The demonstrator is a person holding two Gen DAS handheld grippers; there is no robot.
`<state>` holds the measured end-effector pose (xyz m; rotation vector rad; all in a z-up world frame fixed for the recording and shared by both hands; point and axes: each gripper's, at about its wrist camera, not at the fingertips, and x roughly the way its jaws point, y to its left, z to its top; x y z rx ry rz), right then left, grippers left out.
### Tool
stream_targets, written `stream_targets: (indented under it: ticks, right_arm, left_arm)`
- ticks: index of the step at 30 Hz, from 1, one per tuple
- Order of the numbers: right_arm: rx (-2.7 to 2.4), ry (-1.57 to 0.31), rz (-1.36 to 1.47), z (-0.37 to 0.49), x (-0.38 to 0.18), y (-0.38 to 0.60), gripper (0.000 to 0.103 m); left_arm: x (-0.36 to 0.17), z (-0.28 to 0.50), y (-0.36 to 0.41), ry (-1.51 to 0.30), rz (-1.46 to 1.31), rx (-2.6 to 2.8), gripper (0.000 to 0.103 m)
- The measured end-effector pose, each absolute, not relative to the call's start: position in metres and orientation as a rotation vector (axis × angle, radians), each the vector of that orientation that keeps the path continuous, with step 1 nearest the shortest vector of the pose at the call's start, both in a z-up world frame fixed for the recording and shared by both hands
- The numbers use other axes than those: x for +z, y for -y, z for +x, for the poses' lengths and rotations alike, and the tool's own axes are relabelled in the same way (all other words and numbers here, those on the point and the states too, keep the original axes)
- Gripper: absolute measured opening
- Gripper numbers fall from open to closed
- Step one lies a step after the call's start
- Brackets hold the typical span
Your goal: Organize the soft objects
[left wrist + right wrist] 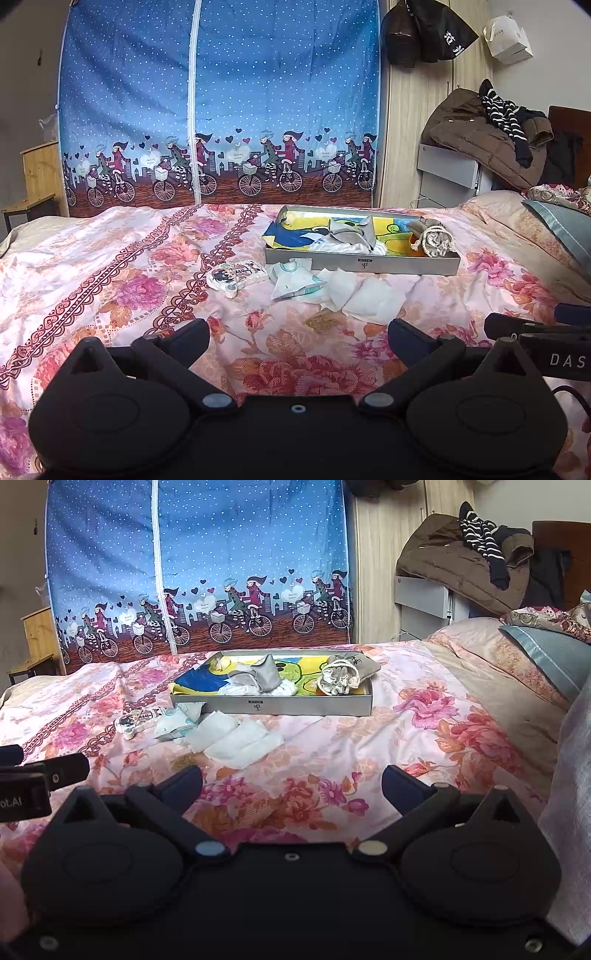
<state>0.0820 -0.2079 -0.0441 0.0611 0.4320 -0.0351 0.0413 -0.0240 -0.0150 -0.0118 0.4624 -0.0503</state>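
Observation:
A shallow grey box (pixel 388 265) (pixel 314 706) lies on the floral bedspread (pixel 129 280) (pixel 424 746). It holds a grey and white cloth (pixel 352 232) (pixel 260 679) and a drawstring pouch (pixel 436 238) (pixel 338 679). In front of it lie white pads (pixel 373 301) (pixel 240 742), a pale printed packet (pixel 291 282) (pixel 177 720) and a small cartoon pouch (pixel 236 275) (pixel 138 718). My left gripper (pixel 299 334) is open over the bedspread, well short of them. My right gripper (pixel 291 782) is open too, nothing between its fingers.
A blue fabric wardrobe (pixel 221 103) (pixel 199 561) stands behind the bed. Coats (pixel 487 136) (pixel 469 561) pile on a grey cabinet at the right. Pillows (pixel 561 225) (pixel 546 657) lie at the right. A wooden stand (pixel 37 177) is at the left.

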Motion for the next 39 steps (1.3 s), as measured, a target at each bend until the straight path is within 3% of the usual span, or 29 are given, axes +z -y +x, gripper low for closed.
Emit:
stream_targets:
  ticks: [22,39]
  right_arm:
    - [-0.035,-0.358,0.076,0.079,-0.037,0.205,0.103]
    - [0.028,-0.377,-0.09,0.147,-0.045,0.185,0.103]
  left_arm:
    - [-0.017,0.045,0.023,-0.454,-0.018,-0.047,0.102]
    - [-0.045,0.101,0.023,-0.479,-0.035,0.068,0.102]
